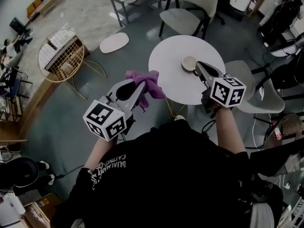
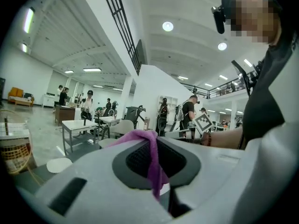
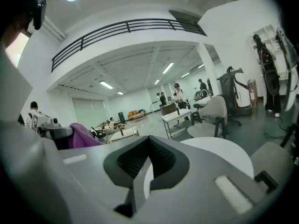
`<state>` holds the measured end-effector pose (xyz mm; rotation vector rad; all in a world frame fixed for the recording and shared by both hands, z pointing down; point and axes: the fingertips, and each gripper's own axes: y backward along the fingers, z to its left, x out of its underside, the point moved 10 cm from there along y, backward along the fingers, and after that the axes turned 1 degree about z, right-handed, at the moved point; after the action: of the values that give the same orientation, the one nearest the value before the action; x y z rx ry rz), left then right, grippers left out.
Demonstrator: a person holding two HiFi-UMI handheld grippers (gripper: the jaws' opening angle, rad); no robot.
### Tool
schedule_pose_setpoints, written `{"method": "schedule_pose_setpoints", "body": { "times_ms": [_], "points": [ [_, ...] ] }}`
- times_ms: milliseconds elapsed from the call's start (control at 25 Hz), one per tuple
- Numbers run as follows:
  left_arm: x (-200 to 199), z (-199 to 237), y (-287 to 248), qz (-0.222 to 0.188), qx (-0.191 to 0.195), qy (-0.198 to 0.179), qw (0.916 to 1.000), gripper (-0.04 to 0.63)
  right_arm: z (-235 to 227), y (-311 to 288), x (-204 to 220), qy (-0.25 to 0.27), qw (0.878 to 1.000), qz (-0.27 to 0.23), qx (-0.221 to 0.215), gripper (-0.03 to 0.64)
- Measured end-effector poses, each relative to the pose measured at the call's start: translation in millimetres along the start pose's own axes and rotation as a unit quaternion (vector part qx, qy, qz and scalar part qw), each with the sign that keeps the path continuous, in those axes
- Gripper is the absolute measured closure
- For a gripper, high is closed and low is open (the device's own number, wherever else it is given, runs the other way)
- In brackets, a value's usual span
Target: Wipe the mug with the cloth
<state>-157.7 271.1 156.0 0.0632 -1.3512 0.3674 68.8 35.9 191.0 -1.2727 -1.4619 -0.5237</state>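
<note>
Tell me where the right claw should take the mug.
The mug stands upright on the white table, mouth up; no handle shows. So probably grip across its round wall below the rim, from the near side, where the right claw is, shut and empty; open it first. The left claw holds the cloth.

Your right gripper (image 3: 147, 148) has its jaws pressed together, with nothing between them. Beyond them lies a white round table (image 3: 219, 155). A purple cloth (image 3: 83, 136) shows at left, in a bright hall.
</note>
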Motion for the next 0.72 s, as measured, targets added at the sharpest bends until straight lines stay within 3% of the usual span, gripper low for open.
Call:
{"method": "schedule_pose_setpoints", "body": {
  "times_ms": [160,400,720],
  "points": [
    [-12.6,-10.7,21.5,-0.028,0.046,0.022,0.9983,0.572,60.9,40.5,-12.6,0.010,0.999,-0.041,-0.002,0.610],
    [-20.8,-22.2,47.9,-0.057,0.101,0.015,0.9932,0.572,130.1,80.1,-12.0,0.057,0.995,-0.075,0.030,0.610],
    [-29.6,-41.3,60.6,-0.065,0.113,-0.015,0.9913,0.572,144.5,104.6,-9.5,0.097,0.989,-0.078,0.078,0.611]
  ]
}}
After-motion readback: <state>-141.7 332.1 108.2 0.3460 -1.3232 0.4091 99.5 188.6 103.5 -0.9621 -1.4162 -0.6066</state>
